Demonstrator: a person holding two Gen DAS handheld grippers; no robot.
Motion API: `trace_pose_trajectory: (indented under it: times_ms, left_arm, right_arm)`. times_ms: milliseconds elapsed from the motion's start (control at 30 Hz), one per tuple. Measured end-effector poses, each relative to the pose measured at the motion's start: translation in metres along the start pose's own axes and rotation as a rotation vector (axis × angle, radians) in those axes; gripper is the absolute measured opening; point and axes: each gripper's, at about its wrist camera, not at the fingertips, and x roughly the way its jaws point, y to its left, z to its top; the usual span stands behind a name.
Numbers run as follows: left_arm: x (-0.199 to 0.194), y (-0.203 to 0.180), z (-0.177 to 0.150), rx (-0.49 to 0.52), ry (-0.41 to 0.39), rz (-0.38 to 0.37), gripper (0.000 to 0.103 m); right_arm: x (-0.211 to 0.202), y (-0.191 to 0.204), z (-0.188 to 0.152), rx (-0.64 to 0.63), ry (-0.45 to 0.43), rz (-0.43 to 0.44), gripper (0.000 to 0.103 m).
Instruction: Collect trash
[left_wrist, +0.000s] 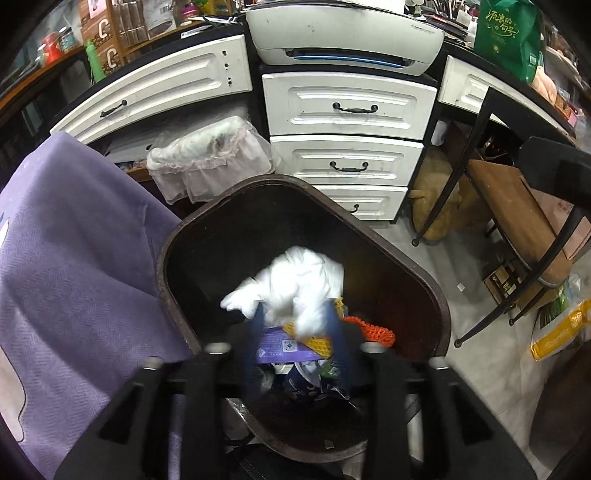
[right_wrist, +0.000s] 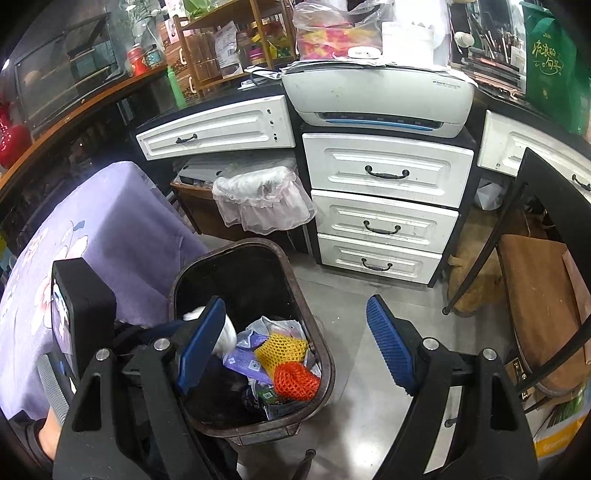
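A dark brown trash bin (left_wrist: 177, 251) stands on the floor and also shows in the right wrist view (right_wrist: 325, 354). It holds a yellow net (right_wrist: 282, 349), an orange net (right_wrist: 295, 380), a purple packet (right_wrist: 240, 360) and other scraps. My left gripper (left_wrist: 297, 314) is directly over the bin, its blue fingers (left_wrist: 258, 325) apart around a crumpled white tissue (left_wrist: 299, 280) that looks blurred between them. My right gripper (right_wrist: 295, 321) is wide open and empty above the bin's right rim. The tissue (right_wrist: 225, 332) peeks out behind its left finger.
A white drawer cabinet (left_wrist: 347, 107) with a printer (left_wrist: 343, 37) on top stands behind the bin. A table with a purple cloth (left_wrist: 74, 258) is at the left. A black-framed chair (left_wrist: 517, 206) is at the right. A lace-covered bin (left_wrist: 210, 155) sits under the desk.
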Motion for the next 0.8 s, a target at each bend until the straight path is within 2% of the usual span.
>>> trace_pose_trajectory:
  times_ms: [33,67,233,367,433,533,800]
  left_arm:
    - [-0.002,0.001,0.0,-0.001,-0.014,0.007,0.065]
    - [-0.005,0.002,0.0,-0.003,-0.027,0.012,0.069]
    - [-0.021,0.004,-0.002,-0.008,-0.065,0.003,0.081]
    - [-0.046,0.002,-0.014,0.004,-0.113,-0.006,0.086]
    - [-0.063,0.002,-0.019,0.014,-0.145,-0.005,0.088]
    - [-0.092,0.005,-0.03,0.02,-0.204,0.007,0.093]
    - [-0.172,0.042,-0.062,-0.039,-0.362,0.073,0.097]
  right_arm:
    - [0.0,0.0,0.0,0.001,0.0,0.0,0.079]
    - [0.0,0.0,0.0,0.001,0.0,0.001,0.079]
    - [-0.001,0.001,0.002,-0.008,-0.006,-0.009,0.079]
    - [-0.007,0.004,0.005,-0.005,-0.02,-0.021,0.081]
    - [-0.012,0.006,0.007,0.003,-0.035,-0.023,0.088]
    - [-0.024,0.013,0.01,0.003,-0.073,-0.024,0.088]
    - [-0.059,0.056,0.012,-0.054,-0.164,-0.016,0.097]
